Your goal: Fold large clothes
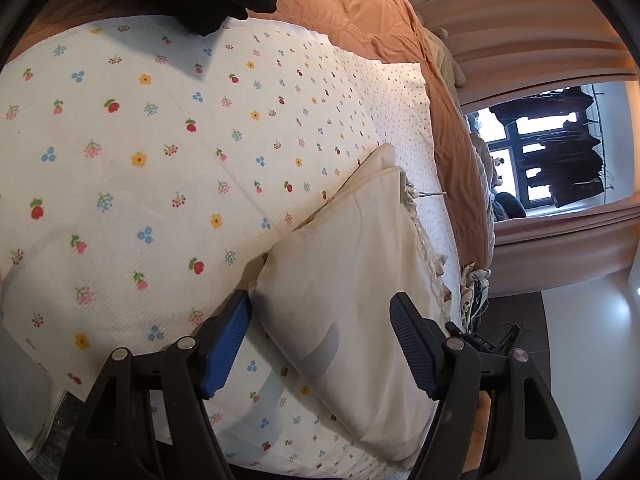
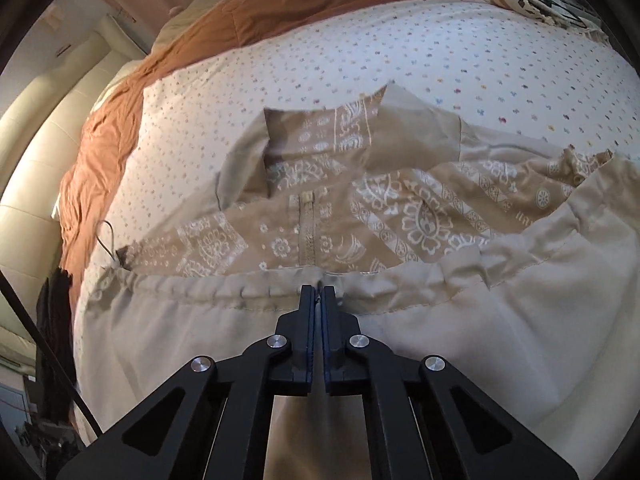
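Beige paisley garment [image 2: 400,216] is spread out on the flowery bedsheet [image 1: 140,128] — right gripper [image 2: 318,294] is pinched tight on its gathered hem. Left gripper [image 1: 320,312] hangs wide apart around a cream fold, not clamping.

A home bedroom: a bed [image 1: 120,168] with a flowered sheet and a rust quilt [image 1: 360,12], pink curtains [image 1: 532,40] at a window [image 1: 516,148], clothes hanging outside it.

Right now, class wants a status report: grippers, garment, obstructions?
Right gripper shut on beige garment hem. Left gripper open, straddling its cream fold. Nothing in the way.
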Action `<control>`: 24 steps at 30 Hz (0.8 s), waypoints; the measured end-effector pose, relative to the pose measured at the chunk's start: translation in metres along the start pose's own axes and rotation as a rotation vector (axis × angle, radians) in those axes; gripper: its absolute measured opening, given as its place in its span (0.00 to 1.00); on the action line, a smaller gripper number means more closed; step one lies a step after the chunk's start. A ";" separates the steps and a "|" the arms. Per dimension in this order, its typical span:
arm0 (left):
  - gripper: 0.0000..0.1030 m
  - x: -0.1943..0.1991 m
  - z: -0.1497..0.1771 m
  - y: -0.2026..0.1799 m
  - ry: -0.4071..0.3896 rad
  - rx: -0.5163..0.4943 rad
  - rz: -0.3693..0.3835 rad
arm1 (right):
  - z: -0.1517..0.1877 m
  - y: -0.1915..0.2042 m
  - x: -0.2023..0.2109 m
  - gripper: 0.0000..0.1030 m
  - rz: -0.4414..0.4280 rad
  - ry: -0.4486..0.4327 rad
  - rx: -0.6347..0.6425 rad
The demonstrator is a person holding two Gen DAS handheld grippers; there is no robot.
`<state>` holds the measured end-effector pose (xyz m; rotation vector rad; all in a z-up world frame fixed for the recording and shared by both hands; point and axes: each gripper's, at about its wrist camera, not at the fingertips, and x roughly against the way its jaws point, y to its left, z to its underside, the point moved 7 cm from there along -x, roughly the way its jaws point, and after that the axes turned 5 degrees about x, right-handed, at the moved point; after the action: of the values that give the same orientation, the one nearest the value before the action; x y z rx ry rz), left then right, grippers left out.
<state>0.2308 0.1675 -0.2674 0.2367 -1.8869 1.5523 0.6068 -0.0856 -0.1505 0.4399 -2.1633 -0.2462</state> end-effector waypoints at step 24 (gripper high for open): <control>0.70 -0.027 0.004 -0.053 0.054 -0.067 0.168 | -0.009 -0.039 -0.048 0.00 -0.085 0.048 -0.124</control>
<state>0.2781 0.1419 -0.2409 0.0060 -1.9537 1.5847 0.6483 -0.1027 -0.1936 0.4625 -2.0716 -0.4110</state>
